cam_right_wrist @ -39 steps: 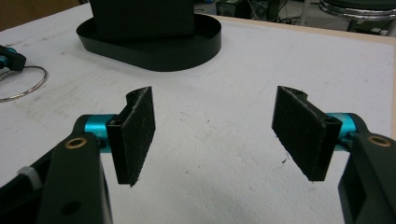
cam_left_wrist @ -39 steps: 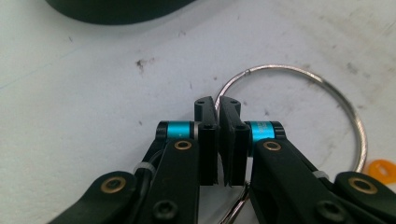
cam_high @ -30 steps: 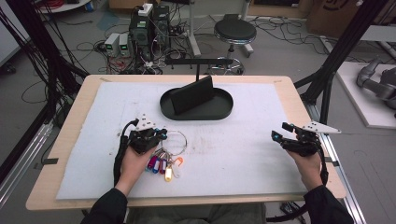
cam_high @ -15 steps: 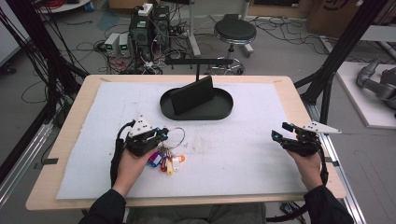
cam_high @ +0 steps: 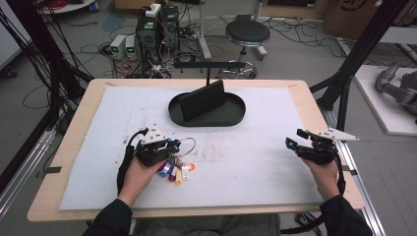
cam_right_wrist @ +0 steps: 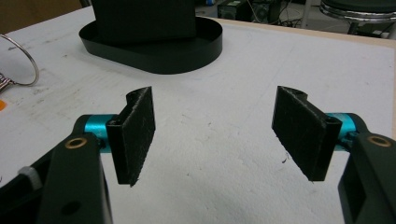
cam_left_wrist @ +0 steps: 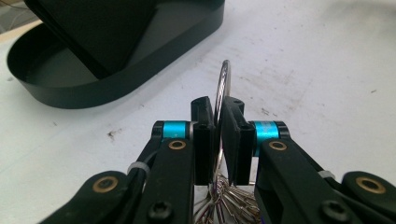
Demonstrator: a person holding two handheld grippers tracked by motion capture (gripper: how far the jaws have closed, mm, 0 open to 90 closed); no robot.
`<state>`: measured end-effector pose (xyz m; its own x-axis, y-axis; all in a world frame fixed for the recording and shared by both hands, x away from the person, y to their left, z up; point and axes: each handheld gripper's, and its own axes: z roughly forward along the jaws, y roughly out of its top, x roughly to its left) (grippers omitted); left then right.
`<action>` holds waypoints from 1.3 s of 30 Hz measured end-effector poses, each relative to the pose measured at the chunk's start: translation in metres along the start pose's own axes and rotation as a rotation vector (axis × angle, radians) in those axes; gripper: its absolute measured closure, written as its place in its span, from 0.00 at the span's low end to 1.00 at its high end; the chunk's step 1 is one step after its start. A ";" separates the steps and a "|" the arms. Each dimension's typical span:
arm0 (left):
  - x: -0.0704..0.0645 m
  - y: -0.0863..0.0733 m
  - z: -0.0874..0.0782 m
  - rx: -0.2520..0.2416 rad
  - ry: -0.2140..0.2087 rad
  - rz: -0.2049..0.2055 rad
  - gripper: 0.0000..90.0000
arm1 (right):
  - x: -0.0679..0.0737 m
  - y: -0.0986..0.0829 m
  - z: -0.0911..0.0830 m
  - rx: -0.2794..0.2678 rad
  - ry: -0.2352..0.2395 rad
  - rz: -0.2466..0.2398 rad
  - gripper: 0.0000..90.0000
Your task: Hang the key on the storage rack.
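**The tray waits at one o'clock from the keys**

The left gripper (cam_high: 169, 146) has its jaws squeezed nearly together on the key ring (cam_left_wrist: 223, 88). The thin metal ring stands on its edge between the two pads and pokes up past their tips. The keys with colored tags (cam_high: 176, 171) hang under the gripper, close to the person's left hand (cam_high: 137, 172).

From this gripper, the black tray (cam_high: 206, 112) lies toward one o'clock, near but not touching. Its long side runs from nine o'clock to three o'clock across the table (cam_high: 295, 93). A dark flat block (cam_high: 202, 100) leans inside it.

The right gripper (cam_high: 300, 145) sits well apart at three o'clock. Its jaws are wide open and hold nothing.

The left gripper is the nearer one to the tray. I think the keys should go forward and a little to the right to land inside.
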<state>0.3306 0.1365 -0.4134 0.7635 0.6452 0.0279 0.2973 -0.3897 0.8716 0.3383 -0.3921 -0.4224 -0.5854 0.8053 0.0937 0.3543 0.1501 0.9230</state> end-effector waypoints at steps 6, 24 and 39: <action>0.001 0.002 -0.002 -0.007 -0.013 0.006 0.96 | 0.000 0.000 0.000 -0.001 0.001 0.004 0.34; 0.001 0.029 -0.017 -0.126 -0.008 0.040 0.96 | -0.001 0.000 0.000 -0.003 -0.004 0.006 0.34; 0.000 0.059 -0.027 -0.248 -0.056 0.058 0.96 | 0.004 0.005 0.004 -0.010 0.031 -0.004 0.37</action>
<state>0.3328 0.1311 -0.3493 0.8079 0.5863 0.0601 0.1078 -0.2472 0.9630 0.3405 -0.3857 -0.4187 -0.6090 0.7866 0.1016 0.3452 0.1475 0.9269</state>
